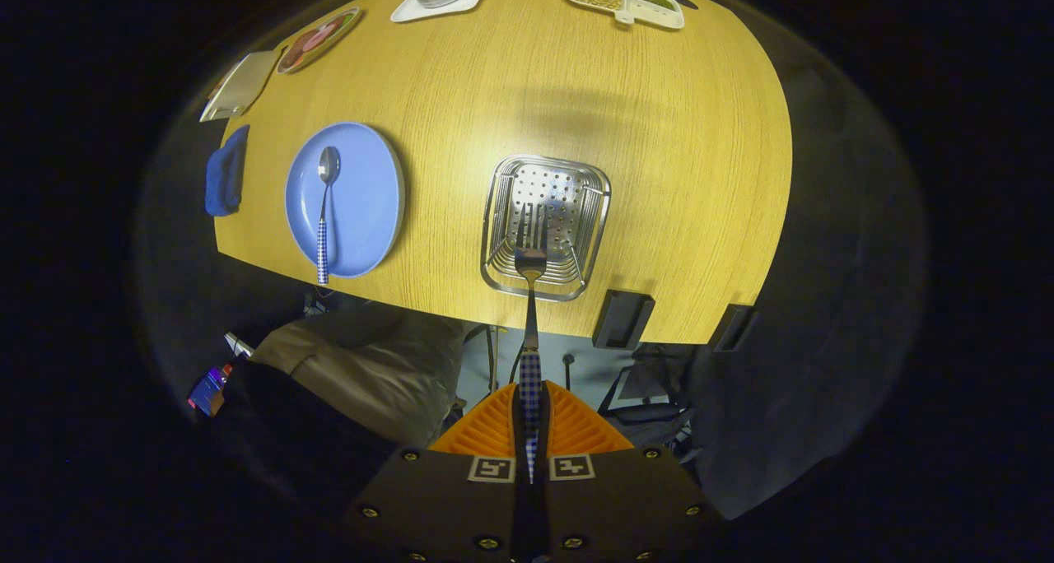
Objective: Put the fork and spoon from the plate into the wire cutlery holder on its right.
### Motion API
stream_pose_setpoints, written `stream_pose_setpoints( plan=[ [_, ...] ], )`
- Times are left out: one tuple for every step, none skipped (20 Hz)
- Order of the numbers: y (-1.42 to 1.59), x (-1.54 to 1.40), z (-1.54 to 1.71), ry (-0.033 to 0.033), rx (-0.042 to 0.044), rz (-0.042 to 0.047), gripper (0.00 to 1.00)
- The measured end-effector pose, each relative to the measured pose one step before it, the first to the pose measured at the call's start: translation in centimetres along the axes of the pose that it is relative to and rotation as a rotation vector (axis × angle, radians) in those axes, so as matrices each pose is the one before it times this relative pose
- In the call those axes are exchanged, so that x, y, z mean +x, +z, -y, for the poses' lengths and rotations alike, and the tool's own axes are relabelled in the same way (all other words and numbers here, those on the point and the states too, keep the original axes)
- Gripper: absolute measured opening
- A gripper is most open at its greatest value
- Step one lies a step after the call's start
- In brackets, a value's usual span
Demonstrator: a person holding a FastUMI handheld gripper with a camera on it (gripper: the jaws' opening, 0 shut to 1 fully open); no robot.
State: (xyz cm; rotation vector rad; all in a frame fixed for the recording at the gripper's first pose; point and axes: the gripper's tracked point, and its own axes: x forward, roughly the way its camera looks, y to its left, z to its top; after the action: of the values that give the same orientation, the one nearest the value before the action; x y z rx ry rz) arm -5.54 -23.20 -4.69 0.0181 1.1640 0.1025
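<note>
Your jaws are clamped on the fork [531,316] handle, tines pointing ahead over the wire cutlery holder [545,224]. Lower it straight until the tines sit inside the basket, then release. The spoon [325,209] lies on the plate [370,197], ahead-left on the counter [659,135].

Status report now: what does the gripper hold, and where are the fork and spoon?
Gripper shut on fork, tines over the wire cutlery holder. Spoon lies on the blue plate, left of holder. Nothing in the way.
</note>
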Motion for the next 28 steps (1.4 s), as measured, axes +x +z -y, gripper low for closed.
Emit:
stream_pose_setpoints(
  plan=[
    [0.489, 0.089, 0.317, -0.00196, 0.00347, -0.01644, 0.01],
    [0.316, 0.128, 0.094, -0.00048, 0.00643, -0.02065, 0.01],
    [0.422, 0.133, 0.109, 0.00122, 0.00541, -0.01865, 0.01],
    [0.492, 0.094, 0.028, 0.00218, 0.00486, -0.01569, 0.01],
    [0.517, 0.152, 0.153, -0.00062, 0.00231, -0.01245, 0.01],
    [0.430, 0.297, 0.064, -0.00228, 0.00233, -0.01451, 0.01],
    [0.449, 0.168, 0.165, -0.00948, 0.00436, -0.01637, 0.01],
    [0.492, 0.232, 0.249, -0.01117, 0.00364, -0.01383, 0.01],
    [0.470, 0.232, 0.077, -0.00437, 0.00991, -0.00973, 0.01],
    [0.454, 0.280, -0.052, 0.00066, 0.00599, -0.00583, 0.03],
    [0.481, 0.040, -0.044, 0.00377, 0.00370, 0.00056, 0.03],
    [0.322, 0.030, -0.031, 0.00500, 0.00283, -0.00284, 0.03],
    [0.211, -0.015, 0.004, -0.00260, 0.00405, -0.00361, 0.03],
    [0.067, -0.163, 0.100, -0.00379, -0.00146, 0.00038, 0.08],
    [0.382, -0.156, 0.041, -0.00266, -0.00019, 0.01112, 0.08],
    [-0.076, -0.096, 0.051, -0.00311, -0.00371, 0.00969, 0.10],
    [0.052, -0.180, 0.218, -0.00575, -0.00142, 0.01501, 0.10],
    [-0.054, -0.119, 0.038, -0.00325, -0.00012, 0.01370, 0.10],
    [-0.057, -0.403, 0.042, 0.00118, 0.00241, 0.01253, 0.10],
    [-0.118, -0.172, 0.021, 0.00394, 0.00306, 0.01752, 0.15],
    [-0.185, -0.342, -0.073, 0.00813, 0.00392, 0.01764, 0.15],
    [-0.292, -0.402, -0.002, 0.00785, 0.00311, 0.01883, 0.21],
    [-0.387, -0.612, 0.082, 0.00329, 0.00906, 0.01857, 0.33],
    [-0.280, -0.274, 0.151, -0.00193, 0.00755, 0.02938, 0.39],
    [-0.167, -0.622, 0.183, -0.00915, 0.00556, 0.03837, 0.39],
    [-0.207, -0.729, -0.066, -0.00641, 0.00035, 0.04013, 0.39],
    [-0.290, -0.755, -0.473, 0.00495, -0.00005, 0.03265, 0.39],
    [-0.677, -0.630, -0.815, 0.01111, 0.01078, 0.02095, 0.39]
  ],
)
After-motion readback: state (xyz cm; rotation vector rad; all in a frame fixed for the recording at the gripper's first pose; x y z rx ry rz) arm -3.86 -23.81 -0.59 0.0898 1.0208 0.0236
